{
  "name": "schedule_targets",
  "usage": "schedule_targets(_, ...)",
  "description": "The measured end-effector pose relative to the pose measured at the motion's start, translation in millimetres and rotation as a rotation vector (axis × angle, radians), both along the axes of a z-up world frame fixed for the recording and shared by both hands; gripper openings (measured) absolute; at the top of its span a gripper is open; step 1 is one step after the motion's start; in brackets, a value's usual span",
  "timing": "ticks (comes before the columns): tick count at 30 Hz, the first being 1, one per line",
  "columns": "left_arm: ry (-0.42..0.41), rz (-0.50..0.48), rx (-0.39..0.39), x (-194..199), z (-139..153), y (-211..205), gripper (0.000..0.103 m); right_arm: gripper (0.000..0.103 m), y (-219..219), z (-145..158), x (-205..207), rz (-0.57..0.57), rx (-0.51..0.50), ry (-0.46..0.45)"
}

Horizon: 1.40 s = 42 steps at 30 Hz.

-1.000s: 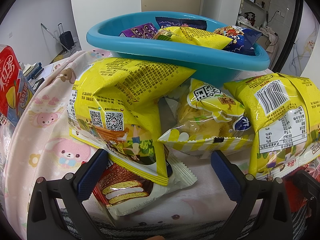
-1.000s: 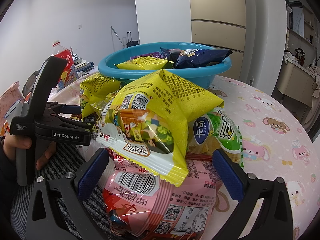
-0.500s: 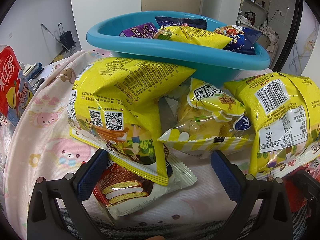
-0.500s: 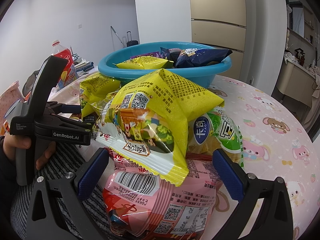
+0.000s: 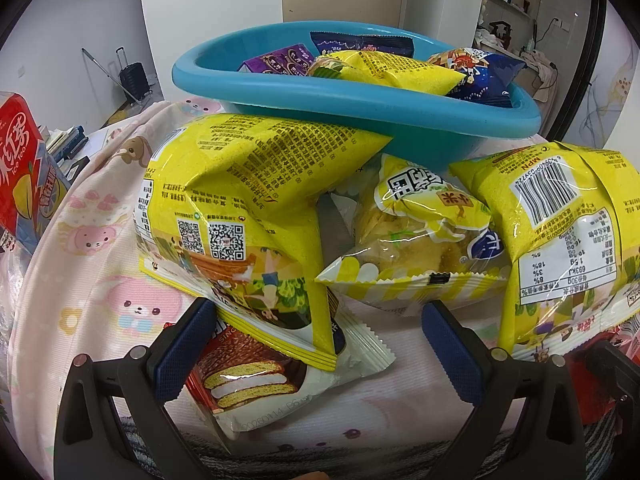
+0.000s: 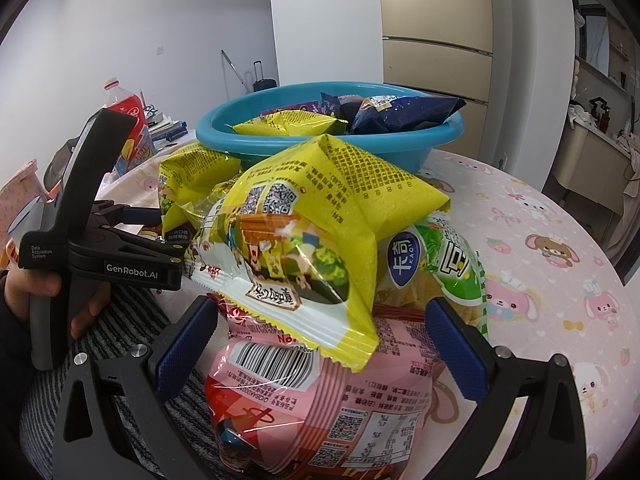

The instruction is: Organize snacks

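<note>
Nothing has moved: both your hand-held grippers, left (image 5: 316, 340) and right (image 6: 320, 340), stay spread apart, bags (image 5: 248, 216) ungrasped, basin (image 5: 360, 104) waiting.

A home, by the look of it: a tall beige fridge (image 6: 436, 40) behind the worktop's pink bunny-print cloth (image 6: 560, 264), and a suitcase (image 5: 134, 78) against a white wall.

Snack bags are lying heaped on the table before a blue basin (image 5: 360, 108), which is holding a yellow bag (image 5: 384, 72), purple packets (image 5: 280, 60) and a dark blue bag (image 6: 404, 114). A yellow bag (image 5: 244, 208) is overlapping a chocolate pie pack (image 5: 256, 376). Another yellow bag (image 6: 316, 248) is resting on a pink bag (image 6: 320, 396), beside a green bag (image 6: 448, 268).
</note>
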<state>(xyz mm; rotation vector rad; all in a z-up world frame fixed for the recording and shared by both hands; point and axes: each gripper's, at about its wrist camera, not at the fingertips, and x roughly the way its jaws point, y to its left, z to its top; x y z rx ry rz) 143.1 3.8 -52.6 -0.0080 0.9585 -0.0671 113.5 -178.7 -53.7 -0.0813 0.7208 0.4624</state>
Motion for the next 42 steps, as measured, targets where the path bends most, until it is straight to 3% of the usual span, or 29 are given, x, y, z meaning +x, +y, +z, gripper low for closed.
schedule_targets(42,0.005,0.001,0.01,0.5,-0.1,-0.8,0.103,0.103,-6.5,-2.2,-4.3,0.003,-0.023,0.01)
